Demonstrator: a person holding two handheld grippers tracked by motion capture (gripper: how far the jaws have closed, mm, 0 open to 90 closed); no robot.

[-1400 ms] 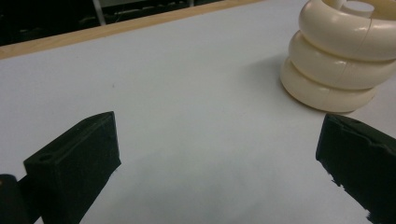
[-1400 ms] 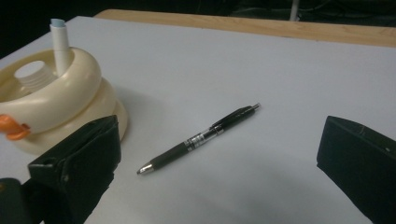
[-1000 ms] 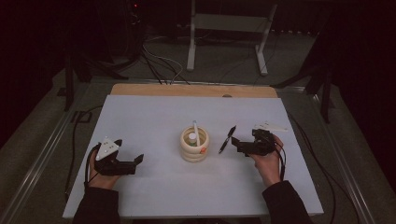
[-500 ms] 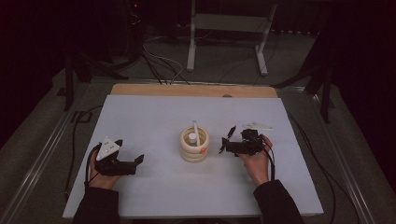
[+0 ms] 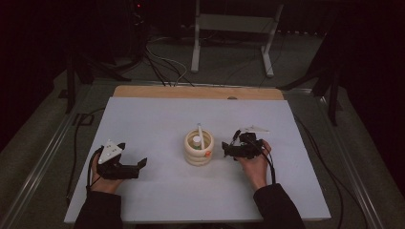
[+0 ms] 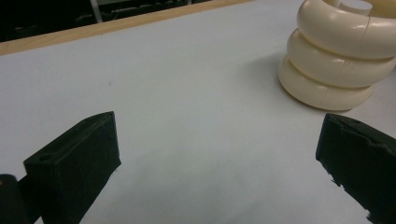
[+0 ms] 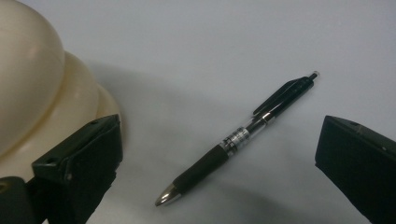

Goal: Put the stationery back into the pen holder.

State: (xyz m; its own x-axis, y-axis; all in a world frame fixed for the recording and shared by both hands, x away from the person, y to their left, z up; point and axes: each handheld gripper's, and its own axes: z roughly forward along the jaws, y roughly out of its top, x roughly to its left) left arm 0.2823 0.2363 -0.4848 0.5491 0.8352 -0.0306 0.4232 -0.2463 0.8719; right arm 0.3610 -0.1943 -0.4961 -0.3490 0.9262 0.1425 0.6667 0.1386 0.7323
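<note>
1. The left gripper (image 5: 142,163) rests on the table (image 5: 143,119) toward the near left corner, held in the person's left hand (image 5: 106,172); in the left gripper view its jaws stand wide apart with nothing but bare tabletop between them, so it has hold of nothing and looks to have no part in the work at this point
2. The cream holder (image 5: 198,148), a stack of three rounded rings, stands near the middle of the table, somewhat toward the near edge; a white stick-like thing (image 5: 200,135) stands upright in its opening, and I cannot tell what it is
3. A black pen (image 7: 238,137) lies flat on the table just beside the holder on its right, apart from it; the metal tip points toward the gripper camera and the clip end points away
4. The right gripper (image 5: 226,151), in the person's right hand (image 5: 255,164), hovers low over that pen close beside the holder; its jaws are spread wide, one on each side of the pen, touching neither it nor the holder as far as I can see
5. Judging from this, the job is putting pens into the holder: one item may already be in, while the black pen is not yet gripped; closing on it, lifting it and dropping it into the opening are all left to do
</note>
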